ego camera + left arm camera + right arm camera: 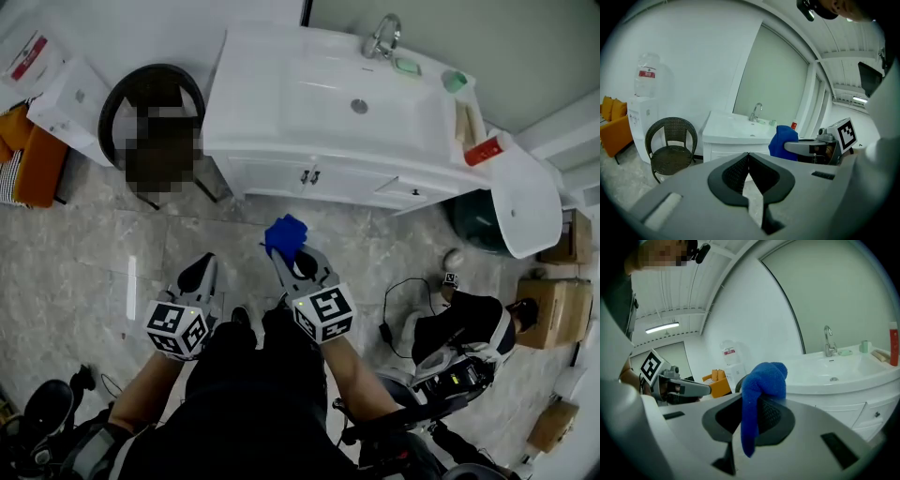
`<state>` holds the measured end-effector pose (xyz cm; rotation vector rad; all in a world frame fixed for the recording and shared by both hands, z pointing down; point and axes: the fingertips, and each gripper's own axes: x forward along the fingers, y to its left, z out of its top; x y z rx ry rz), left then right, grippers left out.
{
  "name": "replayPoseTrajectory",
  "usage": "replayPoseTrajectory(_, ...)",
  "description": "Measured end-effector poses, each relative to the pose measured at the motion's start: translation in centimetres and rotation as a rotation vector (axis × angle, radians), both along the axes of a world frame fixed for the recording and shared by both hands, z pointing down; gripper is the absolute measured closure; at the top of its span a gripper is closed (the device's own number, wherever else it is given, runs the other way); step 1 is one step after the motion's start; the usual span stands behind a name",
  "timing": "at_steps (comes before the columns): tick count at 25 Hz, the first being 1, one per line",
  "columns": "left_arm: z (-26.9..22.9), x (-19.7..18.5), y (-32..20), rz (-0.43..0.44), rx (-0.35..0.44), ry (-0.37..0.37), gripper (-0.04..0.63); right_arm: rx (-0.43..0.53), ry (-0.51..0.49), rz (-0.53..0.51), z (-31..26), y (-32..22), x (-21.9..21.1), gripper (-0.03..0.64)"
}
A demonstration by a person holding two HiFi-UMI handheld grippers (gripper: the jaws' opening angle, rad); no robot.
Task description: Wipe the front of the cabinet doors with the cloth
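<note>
My right gripper (287, 251) is shut on a blue cloth (285, 234), which bunches over the jaw tips and hangs down between them (759, 399). It is held in the air in front of the white vanity, short of the cabinet doors (305, 178) with their two small handles. The doors also show below the basin in the right gripper view (843, 411) and the left gripper view (726, 152). My left gripper (200, 274) is beside the right one, jaws pressed together with nothing in them (748, 157). The cloth appears at the right in the left gripper view (783, 140).
A dark wicker chair (155, 117) stands left of the vanity. A white water dispenser (66, 98) and orange seat (28, 159) are further left. A toilet (525, 202) is at the right, with cardboard boxes (553, 309) and a wheeled machine with cable (450, 347) on the marble floor.
</note>
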<state>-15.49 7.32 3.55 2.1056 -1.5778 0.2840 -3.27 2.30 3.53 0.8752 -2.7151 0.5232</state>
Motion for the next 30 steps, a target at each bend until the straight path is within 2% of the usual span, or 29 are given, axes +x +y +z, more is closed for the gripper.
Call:
replayPoseTrajectory(6, 1.4, 0.5, -3.1, -0.041, 0.015, -0.026, 0.592, 0.013, -0.027, -0.070, 2.2, -3.3, -0.8, 0.568)
replayPoseTrajectory(12, 4.1, -1.7, -4.6, -0.090, 0.026, -0.023, 0.592, 0.016, -0.082, -0.161, 5.5, -5.5, -5.4, 0.568)
replayPoseTrajectory(14, 6.5, -3.2, -5.2, -0.100, 0.026, -0.019, 0.592, 0.055, -0.094, -0.166, 7.2, -6.7, -7.4, 0.568)
replayPoseTrajectory(20, 16.4, -7.6, -7.5, -0.172, 0.026, 0.004, 0.592, 0.283, -0.036, -0.193, 14.1, -10.5, -12.8, 0.568)
replayPoseTrajectory(23, 19.8, -9.2, -8.4, -0.200, 0.041, 0.008, 0.592, 0.300, -0.060, -0.205, 17.6, -12.3, -15.2, 0.568)
replayPoseTrajectory(26, 22.2, -10.7, -8.8, -0.221, 0.070, -0.003, 0.592, 0.285, -0.036, -0.237, 21.3, -13.8, -17.8, 0.568)
replayPoseTrajectory(30, 26.4, -12.3, -9.4, -0.231, 0.111, -0.033, 0.592, 0.393, -0.009, -0.267, 25.9, -15.9, -21.4, 0.568)
